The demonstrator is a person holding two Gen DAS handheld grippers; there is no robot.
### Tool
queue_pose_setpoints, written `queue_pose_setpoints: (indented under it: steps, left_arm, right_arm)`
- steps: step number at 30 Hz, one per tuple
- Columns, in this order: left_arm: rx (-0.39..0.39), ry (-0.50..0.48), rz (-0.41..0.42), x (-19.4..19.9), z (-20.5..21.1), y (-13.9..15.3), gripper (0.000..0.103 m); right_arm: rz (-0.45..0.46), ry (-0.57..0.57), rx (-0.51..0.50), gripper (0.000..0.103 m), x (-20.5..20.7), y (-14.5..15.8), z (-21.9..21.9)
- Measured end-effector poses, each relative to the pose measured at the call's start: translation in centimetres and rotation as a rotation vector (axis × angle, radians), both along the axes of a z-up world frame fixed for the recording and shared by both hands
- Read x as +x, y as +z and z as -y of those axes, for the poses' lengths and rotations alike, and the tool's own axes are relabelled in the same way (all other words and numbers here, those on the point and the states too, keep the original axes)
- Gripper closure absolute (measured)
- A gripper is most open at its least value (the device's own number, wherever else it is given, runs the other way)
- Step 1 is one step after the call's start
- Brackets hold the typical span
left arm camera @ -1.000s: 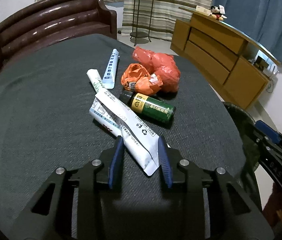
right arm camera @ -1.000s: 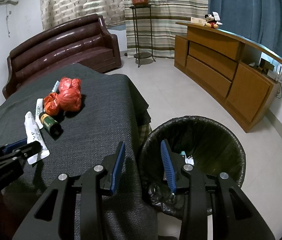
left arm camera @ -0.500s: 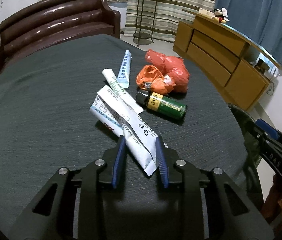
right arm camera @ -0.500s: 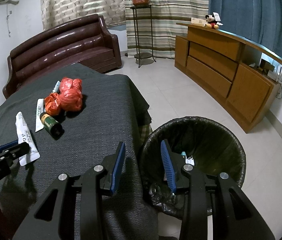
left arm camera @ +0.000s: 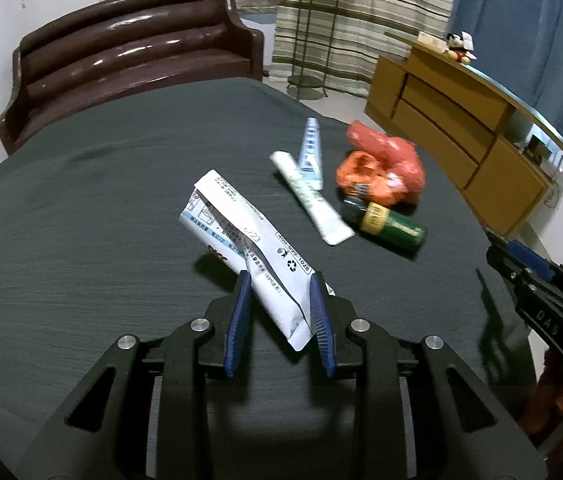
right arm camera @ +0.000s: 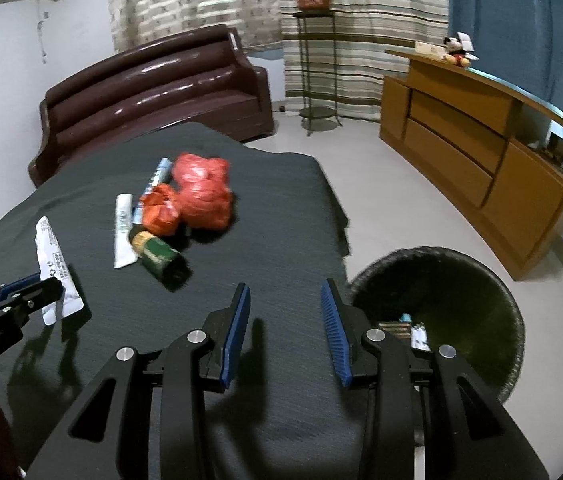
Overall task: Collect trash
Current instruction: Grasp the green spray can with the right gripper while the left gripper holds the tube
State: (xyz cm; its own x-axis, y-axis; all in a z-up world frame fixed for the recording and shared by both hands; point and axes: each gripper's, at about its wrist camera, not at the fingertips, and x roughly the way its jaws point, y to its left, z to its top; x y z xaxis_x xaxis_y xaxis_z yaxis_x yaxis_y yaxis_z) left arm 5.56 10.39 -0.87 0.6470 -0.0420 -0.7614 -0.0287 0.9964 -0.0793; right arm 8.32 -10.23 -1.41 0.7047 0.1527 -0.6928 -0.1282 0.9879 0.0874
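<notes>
With a few scraps already in the black-lined bin (right arm camera: 477, 280) at the right, the left gripper (left arm camera: 279, 300) pinches a white wrapper (left arm camera: 241, 236) lifted off the tabletop (left arm camera: 81, 240), the right gripper (right arm camera: 285, 312) hangs spread and empty, while red bags (left arm camera: 385, 164), a green bottle (left arm camera: 391, 226) and two sachets (left arm camera: 313, 196) remain.

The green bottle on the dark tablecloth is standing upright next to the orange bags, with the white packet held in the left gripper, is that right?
Not quite. The green bottle lies on its side, not upright, as the left wrist view shows. The rest holds: it is on the dark tablecloth next to the orange bags, and the left gripper holds the white packet.
</notes>
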Motion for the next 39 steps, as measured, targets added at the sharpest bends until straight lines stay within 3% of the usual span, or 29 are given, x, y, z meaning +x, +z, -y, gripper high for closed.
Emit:
queue_pose_setpoints:
  steps: [17, 28, 33, 39]
  left_arm:
    - [-0.013, 0.11, 0.004, -0.3, -6.7, -0.1, 0.074]
    - [-0.036, 0.13, -0.005, -0.2, -7.9, -0.7, 0.074]
    - [-0.041, 0.129, -0.008, -0.1, -8.0, -0.9, 0.074]
    - [-0.043, 0.131, -0.009, -0.1, -7.9, -0.9, 0.074]
  right_arm:
    - [-0.029, 0.168, -0.012, 0.06, 2.0, -0.1, -6.8]
    - [-0.123, 0.238, -0.004, 0.06, 2.4, -0.9, -8.7]
    - [-0.115, 0.249, -0.017, 0.06, 1.7, -0.6, -9.3]
    - [-0.116, 0.253, -0.04, 0.073, 2.0, -0.9, -10.0]
